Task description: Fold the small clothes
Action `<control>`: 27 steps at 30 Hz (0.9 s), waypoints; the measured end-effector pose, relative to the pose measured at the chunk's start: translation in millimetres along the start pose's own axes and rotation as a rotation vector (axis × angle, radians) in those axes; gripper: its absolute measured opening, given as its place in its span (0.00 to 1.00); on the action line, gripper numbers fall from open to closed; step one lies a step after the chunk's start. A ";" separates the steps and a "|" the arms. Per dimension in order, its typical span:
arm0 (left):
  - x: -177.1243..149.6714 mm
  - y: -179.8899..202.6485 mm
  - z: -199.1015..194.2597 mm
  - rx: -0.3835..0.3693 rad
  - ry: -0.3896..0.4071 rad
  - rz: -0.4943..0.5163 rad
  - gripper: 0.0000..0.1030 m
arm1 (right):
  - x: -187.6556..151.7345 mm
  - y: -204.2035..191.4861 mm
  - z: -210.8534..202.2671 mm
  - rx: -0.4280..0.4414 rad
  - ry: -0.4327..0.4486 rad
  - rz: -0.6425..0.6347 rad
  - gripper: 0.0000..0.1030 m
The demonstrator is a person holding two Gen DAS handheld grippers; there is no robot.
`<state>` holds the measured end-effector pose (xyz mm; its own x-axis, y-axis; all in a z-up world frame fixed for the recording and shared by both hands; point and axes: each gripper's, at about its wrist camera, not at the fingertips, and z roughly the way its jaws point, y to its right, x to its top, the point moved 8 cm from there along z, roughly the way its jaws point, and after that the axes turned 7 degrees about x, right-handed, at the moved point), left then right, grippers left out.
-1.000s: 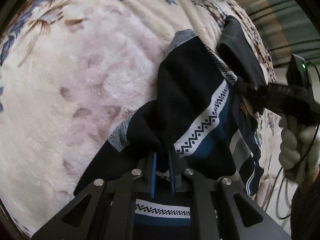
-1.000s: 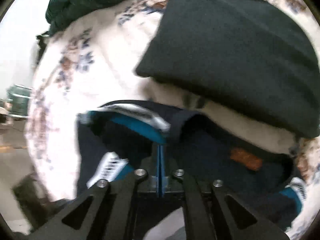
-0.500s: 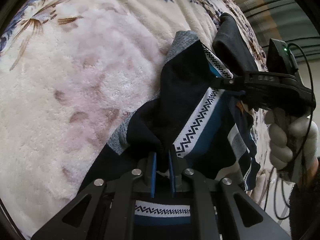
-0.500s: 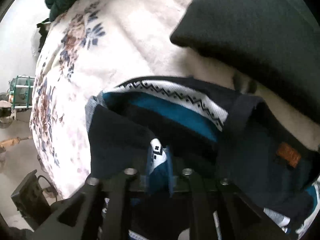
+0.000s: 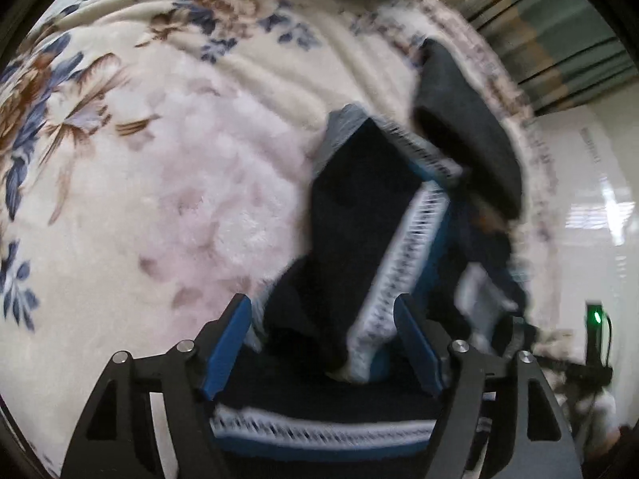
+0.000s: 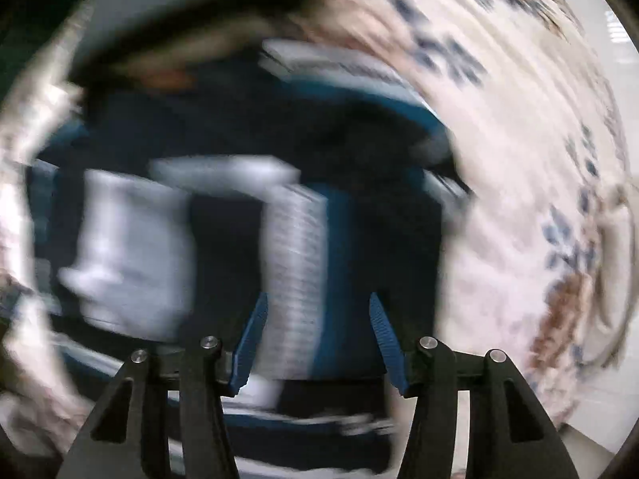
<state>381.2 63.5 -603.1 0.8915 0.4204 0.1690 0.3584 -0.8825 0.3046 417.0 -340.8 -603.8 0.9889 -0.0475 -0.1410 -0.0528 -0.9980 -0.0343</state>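
Release phase of one fold. The left tool (image 5: 322, 349) points steeply down over the small patterned sweater (image 5: 359, 215); its jaws are opening, and the blue pads (image 5: 229, 349) stand clear on either side of the dark folded panel that rises between them, so the cloth is let go, not pinched. The sweater lies on the floral plush blanket (image 5: 159, 167), directly ahead of and beneath this tool, with its white zigzag band (image 5: 407, 247) running away from the right-hand pad. A dark folded garment (image 5: 467, 139) lies beyond the sweater, touching its far edge.

The right tool (image 6: 315, 343) points straight down over the same sweater (image 6: 239, 151), jaws likewise opening; a pale banded strip (image 6: 295, 263) lies between its pads but appears ungripped. This view is heavily motion-blurred, so fine contact cannot be told.

To do the step well, judged from this layout: both tools should open fully before lifting, then rise straight off the cloth, so that no pad drags the fresh fold askew. The plush nap is likely to hold the knit in place, but a snagged cuff would undo the crease. The edges should be checked for alignment before the following fold.
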 end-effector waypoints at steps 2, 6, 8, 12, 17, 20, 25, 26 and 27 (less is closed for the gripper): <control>1.3 -4.1 14.3 0.029 -0.026 -0.006 0.70 | -6.7 20.6 11.9 -0.009 -0.015 0.040 0.54; -1.0 8.5 -23.0 0.073 0.083 0.018 0.70 | -11.5 39.1 -20.0 0.164 0.061 0.112 0.57; -10.4 27.8 -53.5 0.118 0.171 0.057 0.70 | -18.0 52.2 -46.2 0.276 0.098 0.123 0.75; -61.9 75.2 -96.1 0.151 0.253 0.076 0.70 | -39.1 84.3 -73.6 0.361 0.097 0.045 0.80; -180.2 147.4 -87.0 0.208 0.128 0.078 0.70 | -67.8 126.6 -89.3 0.393 0.039 -0.078 0.80; -251.4 196.8 -58.7 0.223 -0.006 0.136 0.70 | -75.3 152.5 -87.6 0.381 0.015 -0.130 0.80; -373.5 269.3 14.1 0.209 -0.235 0.303 0.56 | -70.8 187.3 -70.8 0.358 -0.037 -0.143 0.80; -395.2 280.2 30.0 0.210 -0.273 0.347 0.38 | -65.7 189.2 -64.6 0.366 -0.044 -0.136 0.80; -407.3 284.8 42.1 0.230 -0.287 0.384 0.35 | -59.9 188.4 -60.7 0.375 -0.046 -0.133 0.80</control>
<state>131.9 -368.0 -624.7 0.9989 0.0120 -0.0458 0.0144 -0.9985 0.0521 356.3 -528.5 -541.7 0.9838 0.0910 -0.1547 0.0193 -0.9106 -0.4128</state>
